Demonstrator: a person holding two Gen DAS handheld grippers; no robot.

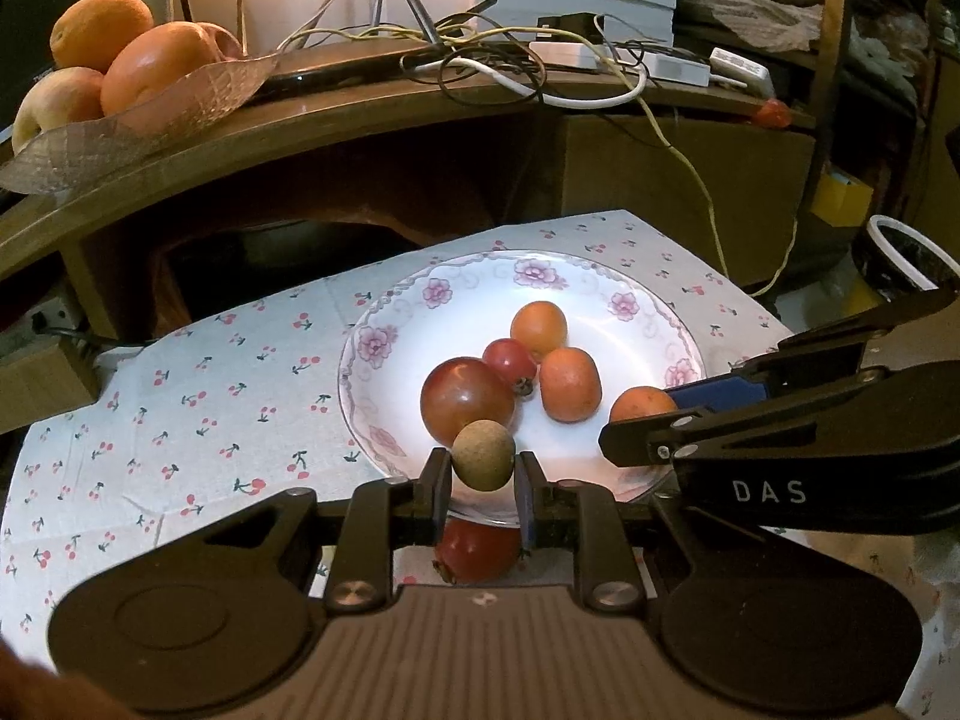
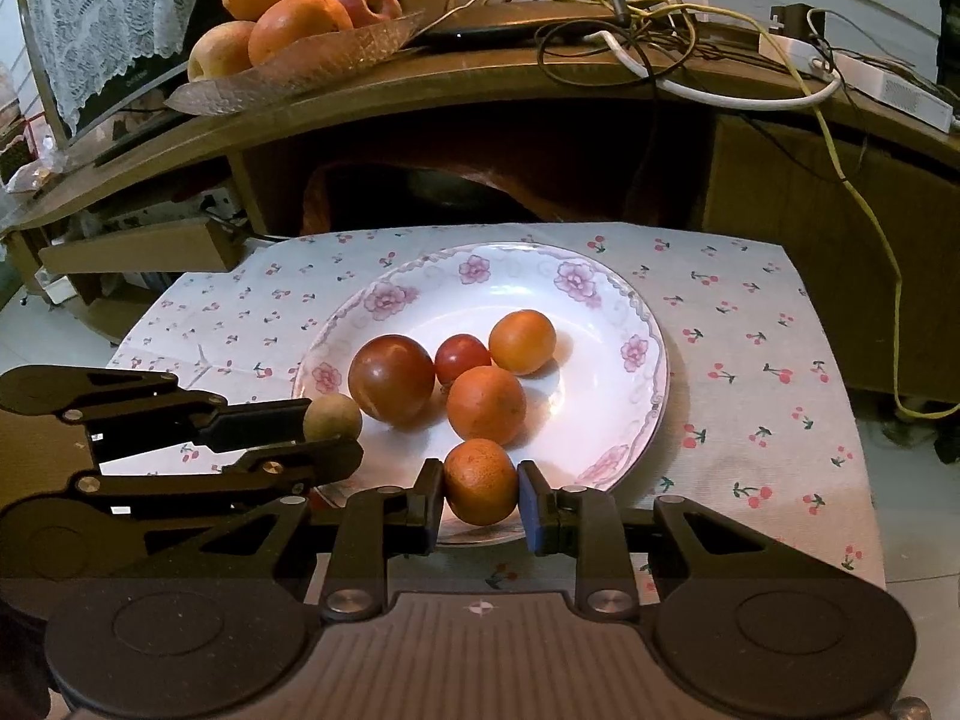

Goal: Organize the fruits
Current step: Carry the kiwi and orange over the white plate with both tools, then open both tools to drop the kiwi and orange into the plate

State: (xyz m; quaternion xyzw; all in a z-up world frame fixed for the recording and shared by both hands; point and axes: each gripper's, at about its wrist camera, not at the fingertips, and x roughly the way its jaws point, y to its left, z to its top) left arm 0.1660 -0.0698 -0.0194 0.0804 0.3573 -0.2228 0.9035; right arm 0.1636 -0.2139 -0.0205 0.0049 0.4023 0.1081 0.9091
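Left gripper (image 1: 483,483) clamped on a small tan-brown round fruit (image 1: 483,455), jaws pressed to both its sides, held over the near-left rim of the floral plate (image 1: 384,324). Right gripper (image 2: 481,495) clenched around a small orange fruit (image 2: 480,481), jaws touching it left and right, poised at the near rim of the same plate. Whether either held fruit touches the plate: cannot tell. Seen from the right wrist view, the left gripper reaching in from the left with the tan fruit at its tip, just beside a large dark-red tomato (image 2: 391,379). Seen from the left wrist view, the right gripper entering from the right, blue pad against the orange fruit. Resting on the plate: the large tomato at left, a smaller red tomato (image 2: 462,358) behind it, one orange fruit (image 2: 522,341) at the back right, another orange fruit (image 2: 486,404) in the middle, the four clustered and mostly touching. Below the left jaws, another red fruit (image 1: 480,549) partly hidden, off the plate. Plate set on a white cloth with a cherry print (image 2: 750,360) covering the table. Behind, on a wooden shelf (image 2: 480,102), a glass dish (image 2: 300,69) heaped with oranges and apples, beside a tangle of cables (image 2: 630,18).
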